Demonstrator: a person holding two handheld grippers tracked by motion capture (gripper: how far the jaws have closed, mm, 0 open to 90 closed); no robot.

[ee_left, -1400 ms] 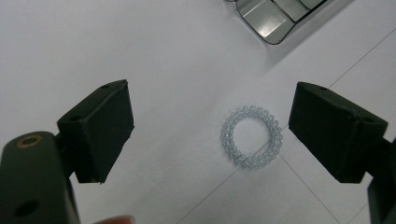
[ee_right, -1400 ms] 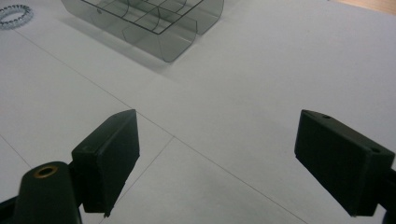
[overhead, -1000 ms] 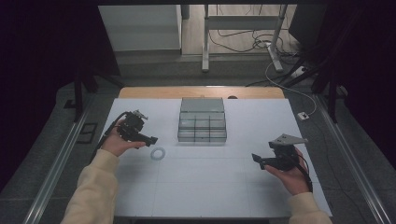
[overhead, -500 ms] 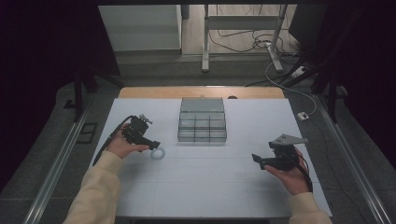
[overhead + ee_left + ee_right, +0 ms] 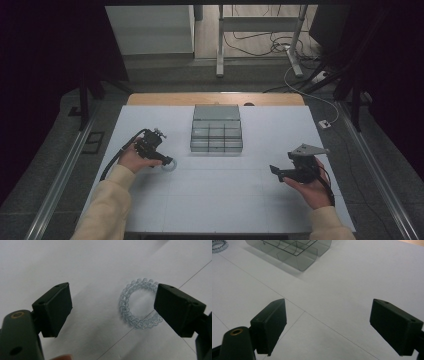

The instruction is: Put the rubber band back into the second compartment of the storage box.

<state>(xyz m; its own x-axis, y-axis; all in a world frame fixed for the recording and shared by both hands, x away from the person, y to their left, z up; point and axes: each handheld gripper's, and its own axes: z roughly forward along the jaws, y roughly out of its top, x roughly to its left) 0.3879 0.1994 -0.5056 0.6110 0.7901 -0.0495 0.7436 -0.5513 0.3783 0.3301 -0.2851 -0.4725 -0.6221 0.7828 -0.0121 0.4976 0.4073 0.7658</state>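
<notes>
The left gripper (image 5: 112, 307) hangs low over a clear coiled hair tie (image 5: 140, 303) lying flat on the white counter (image 5: 225, 200), just left of the grey compartment box (image 5: 216, 129). Its jaws are spread wide, but the tie sits off-centre between them, right up against the right-hand jaw, with a broad gap to the other. If the jaws close from here, I'd expect the far jaw to sweep the tie sideways or the near jaw to pin one edge and flip it, since the springy coil is light and slides easily on the smooth surface. The right gripper (image 5: 280, 172) waits well apart on the other side, jaws wide and empty, pointing toward the box.
</notes>
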